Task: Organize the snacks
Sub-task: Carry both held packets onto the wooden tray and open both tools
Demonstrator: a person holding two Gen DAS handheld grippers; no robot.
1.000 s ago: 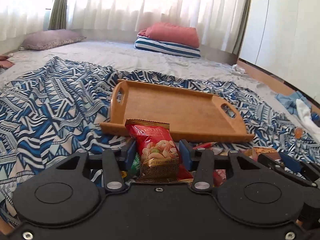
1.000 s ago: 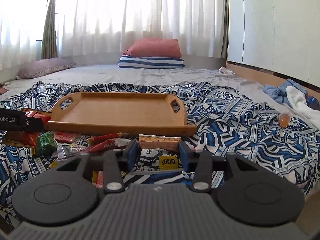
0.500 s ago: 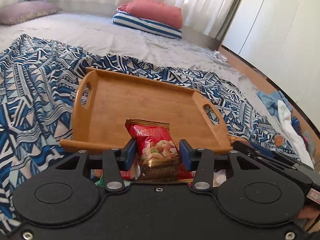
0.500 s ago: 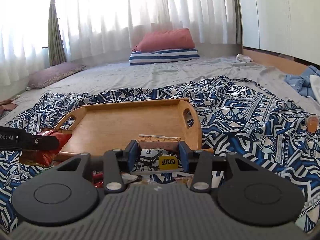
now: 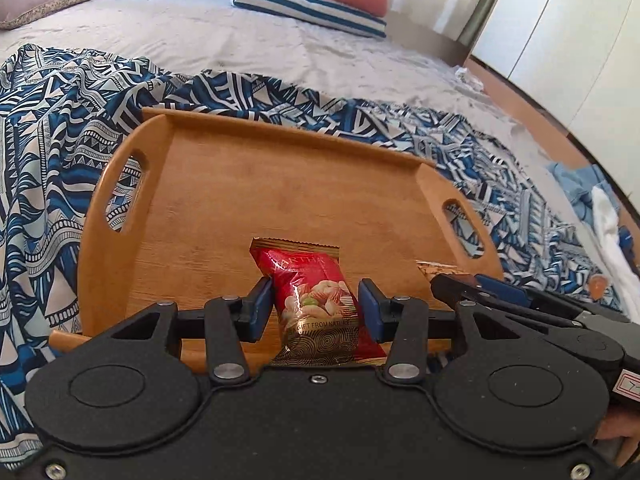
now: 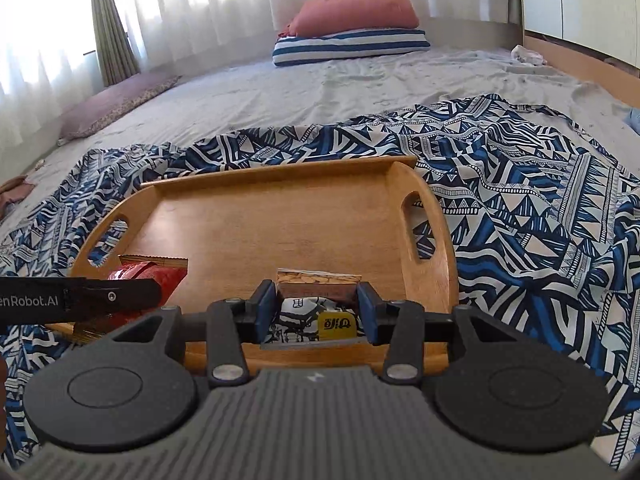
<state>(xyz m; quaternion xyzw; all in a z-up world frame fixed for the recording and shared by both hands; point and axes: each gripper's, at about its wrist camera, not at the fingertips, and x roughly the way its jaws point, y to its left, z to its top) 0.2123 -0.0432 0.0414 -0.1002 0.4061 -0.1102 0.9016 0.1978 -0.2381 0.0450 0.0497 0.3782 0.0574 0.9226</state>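
Spreading across most of the floor is a pale grey bed sheet (image 6: 360, 92), rumpled in places, and over its near part lies a blue, navy and white geometric-patterned cloth (image 6: 520, 184). At the far end, under sheer white curtains (image 6: 208, 4) bright with daylight, a coral-red pillow (image 6: 352, 10) sits on top of a blue-and-white striped pillow (image 6: 352, 46). A flat mauve cushion (image 6: 116, 104) lies off to the left by a grey-green drape (image 6: 112, 24), and white cabinet doors (image 5: 560, 36) run along the right wall.

On the patterned cloth rests a rectangular wooden tray with cut-out handles (image 5: 280, 184), its floor bare wood. The left gripper (image 5: 316, 308) hangs over the tray's near edge, its blue pads (image 5: 262, 300) pressed against a red foil snack packet printed with nuts (image 5: 316, 300), which stands upright between them above the tray's near left part. The right gripper (image 6: 316, 308) hovers just beside it over the near right part of the tray, its jaws closed on a brown snack bar with a black-and-white patterned wrapper and a yellow label (image 6: 316, 312). Both snacks are held in the air over the wood, and whether either touches it I cannot tell. Each tool shows at the edge of the other's view, the two close together side by side.
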